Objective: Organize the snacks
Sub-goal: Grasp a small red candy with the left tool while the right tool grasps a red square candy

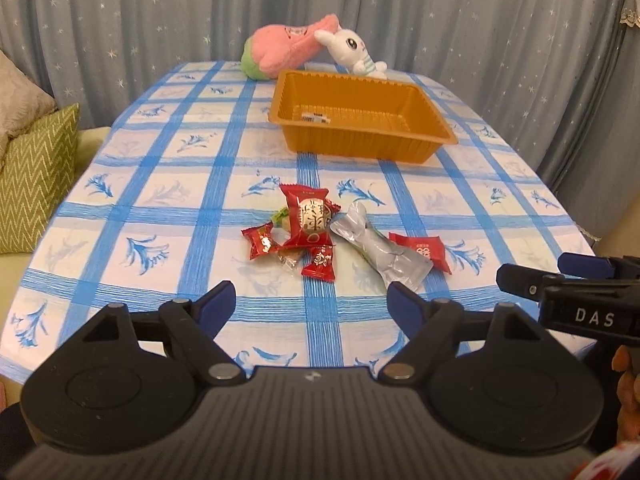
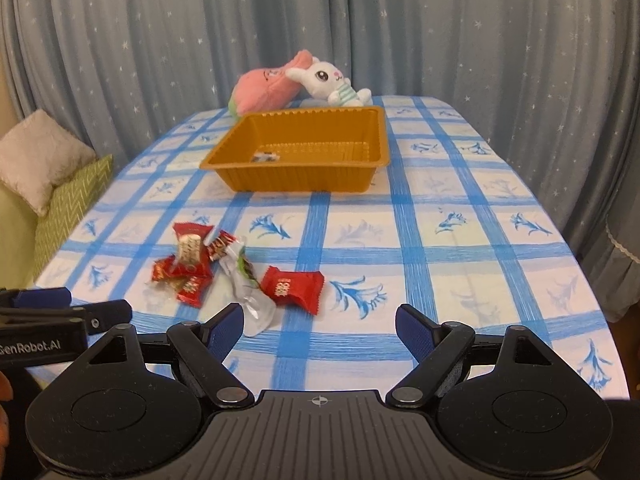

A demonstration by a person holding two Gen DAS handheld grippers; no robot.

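Several wrapped snacks lie in a loose pile on the checked tablecloth: a big red packet point(image 1: 310, 220) point(image 2: 192, 250), small red packets point(image 1: 261, 241) point(image 1: 320, 263), a silver pouch point(image 1: 384, 250) point(image 2: 250, 294) and a red packet point(image 1: 423, 250) point(image 2: 292, 284) off to the right. Beyond them stands an orange tray point(image 1: 360, 142) point(image 2: 298, 178), bare but for a small label. My left gripper point(image 1: 312, 300) hovers open just short of the pile, nothing between its fingers. My right gripper point(image 2: 320, 326) is open too, right of the pile, and appears from the side point(image 1: 560, 280) in the left wrist view.
A pink plush point(image 1: 280, 50) point(image 2: 266, 86) and a white rabbit plush point(image 1: 352, 50) point(image 2: 332, 82) lie behind the tray at the table's far edge. Cushions point(image 1: 36, 176) point(image 2: 44, 160) sit on a sofa left of the table. Blue starred curtains hang behind.
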